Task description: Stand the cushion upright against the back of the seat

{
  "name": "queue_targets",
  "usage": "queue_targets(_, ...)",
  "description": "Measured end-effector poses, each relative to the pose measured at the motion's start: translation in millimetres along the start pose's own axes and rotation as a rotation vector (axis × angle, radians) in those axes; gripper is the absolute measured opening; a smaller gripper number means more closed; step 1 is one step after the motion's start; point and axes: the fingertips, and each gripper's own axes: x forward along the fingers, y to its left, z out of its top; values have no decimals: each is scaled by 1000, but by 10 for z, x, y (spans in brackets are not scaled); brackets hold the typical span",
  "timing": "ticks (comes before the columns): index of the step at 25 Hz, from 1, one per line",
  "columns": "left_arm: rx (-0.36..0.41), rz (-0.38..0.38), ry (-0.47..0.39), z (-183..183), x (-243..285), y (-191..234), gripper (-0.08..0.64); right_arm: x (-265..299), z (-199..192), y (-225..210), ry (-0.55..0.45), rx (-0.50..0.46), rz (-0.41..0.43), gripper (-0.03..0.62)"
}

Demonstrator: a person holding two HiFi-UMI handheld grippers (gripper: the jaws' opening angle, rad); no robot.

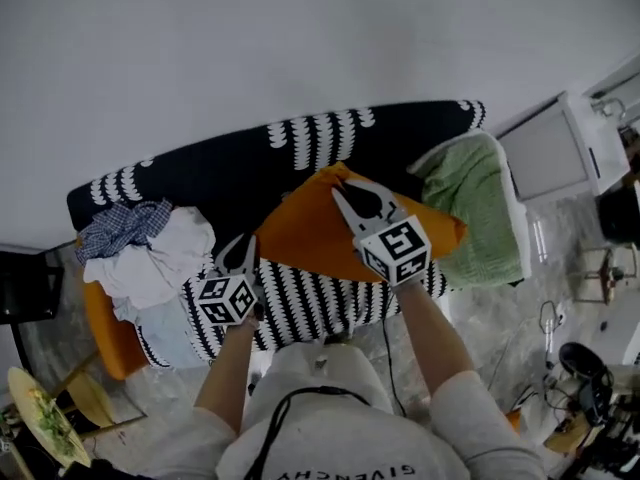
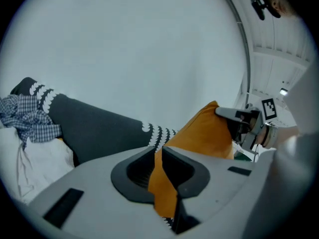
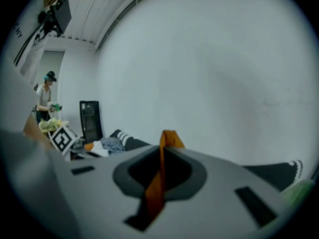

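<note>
An orange cushion (image 1: 320, 230) hangs tilted over the black-and-white patterned sofa seat (image 1: 310, 303), in front of the dark backrest (image 1: 240, 173). My left gripper (image 1: 242, 258) is shut on the cushion's lower left corner; orange fabric (image 2: 162, 183) is pinched between its jaws. Higher up, my right gripper (image 1: 362, 206) is shut on the cushion's upper edge, with a strip of the orange cushion (image 3: 155, 176) running between its jaws. In the left gripper view the cushion (image 2: 207, 131) rises to the right, where the right gripper (image 2: 237, 114) grips it.
A heap of white and checked clothes (image 1: 150, 253) lies on the sofa's left end. A green towel (image 1: 480, 208) drapes over the right armrest. A white cabinet (image 1: 560, 153) stands at the right, cables and gear lie on the floor (image 1: 585, 378), and a person (image 3: 47, 96) stands far off.
</note>
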Motion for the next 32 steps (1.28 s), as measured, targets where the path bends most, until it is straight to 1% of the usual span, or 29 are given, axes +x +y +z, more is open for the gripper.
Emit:
queue_targets(2, 13, -43, -47, 138, -54, -128, 51, 136, -69, 168, 20, -22, 44, 41)
queue_targets(7, -32, -133, -156, 435, -136, -446, 55, 372, -220, 558, 61, -78, 143, 41)
queue_targets(10, -69, -174, -208, 603, -159, -566, 96, 456, -276, 772, 68, -105, 191, 41)
queue_targets(12, -84, -177, -219, 667, -162, -595, 121, 487, -335, 917, 78, -118, 231, 41)
queue_targets(17, -97, -157, -204, 715, -162, -609, 130, 530, -478, 1248, 102, -151, 323, 41)
queue_targets(20, -87, -122, -171, 657, -162, -600, 130, 534, -563, 1416, 117, -177, 365, 41)
queue_targets(23, -112, -77, -135, 531, -172, -535, 130, 524, -651, 1593, 127, -206, 397, 41)
queue_targets(28, -175, 20, -104, 305, -296, -292, 130, 519, -833, 1883, 155, -247, 436, 41)
queue_targets(32, -187, 69, -55, 70, -401, -142, 120, 499, -1001, 2116, 180, -280, 475, 41)
